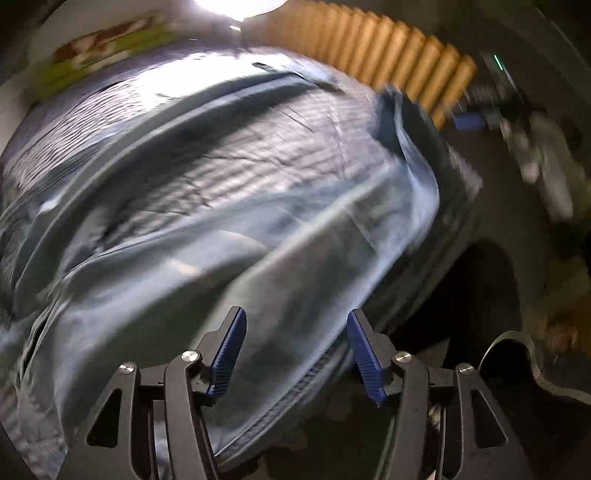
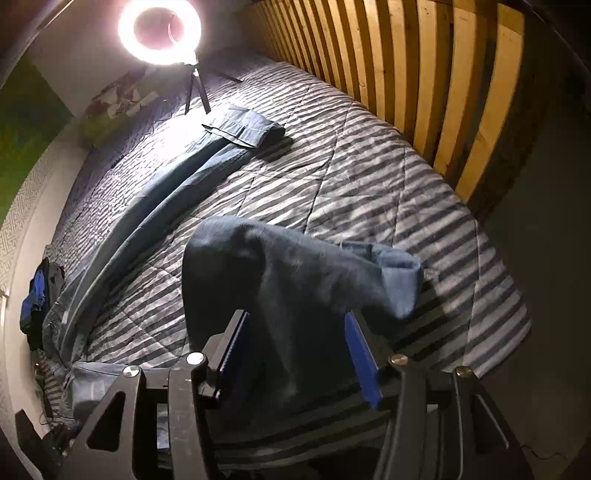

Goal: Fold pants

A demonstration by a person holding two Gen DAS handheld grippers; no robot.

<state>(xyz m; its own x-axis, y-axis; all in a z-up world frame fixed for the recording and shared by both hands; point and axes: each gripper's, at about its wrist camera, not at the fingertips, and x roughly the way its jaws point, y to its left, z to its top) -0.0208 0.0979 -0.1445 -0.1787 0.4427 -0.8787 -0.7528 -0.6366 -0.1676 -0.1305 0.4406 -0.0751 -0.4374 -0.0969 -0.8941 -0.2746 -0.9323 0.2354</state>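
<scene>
Blue pants point(image 2: 155, 206) lie on the striped quilt point(image 2: 332, 166) before the ring light point(image 2: 159, 32); left gripper point(image 1: 295, 350) and right gripper point(image 2: 295, 354) both stand released, jaws apart above the denim.

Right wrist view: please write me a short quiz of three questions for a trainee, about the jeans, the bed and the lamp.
1. True or false: the ring light stands on the floor.
2. What runs along the right edge of the quilt? A) wooden slats B) a curtain C) a mirror
3. Fill in: the jeans lie stretched out on a quilt with a ____ pattern.

Key: 1 false, its tripod stands on the quilt; 2 A; 3 striped.
</scene>
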